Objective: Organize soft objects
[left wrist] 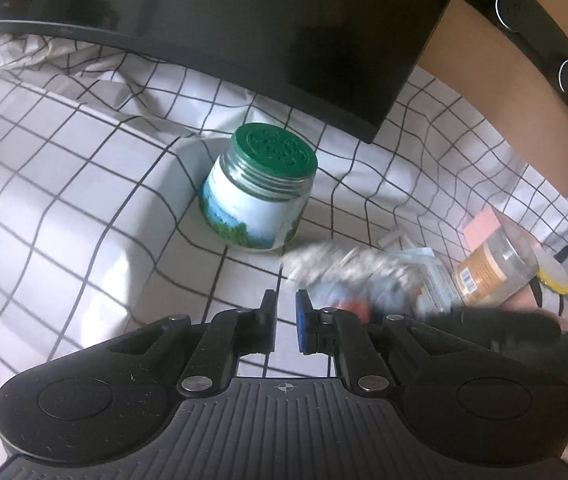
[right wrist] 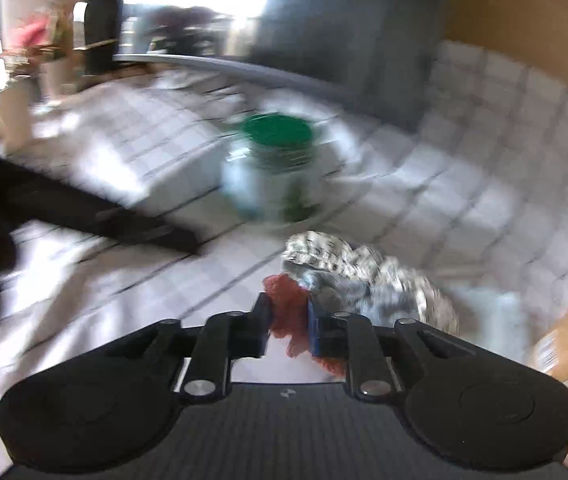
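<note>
Red fabric (right wrist: pixel 288 320) only right-wrist-visible

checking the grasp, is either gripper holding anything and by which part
The right gripper pinches the soft toy by its red fuzzy end. The left gripper is shut, holding nothing.

A green-lidded jar (left wrist: pixel 258 192) stands on the checked cloth (left wrist: pixel 64 168). Far behind is a dark monitor (left wrist: pixel 284 32); right lies a clear jar (left wrist: pixel 495 264).

- We count one green-lidded jar (left wrist: pixel 258 196).
- One clear bottle (left wrist: pixel 495 264) — lying on its side.
- One speckled soft bundle (right wrist: pixel 355 276).
- One checked cloth (left wrist: pixel 64 200).
</note>
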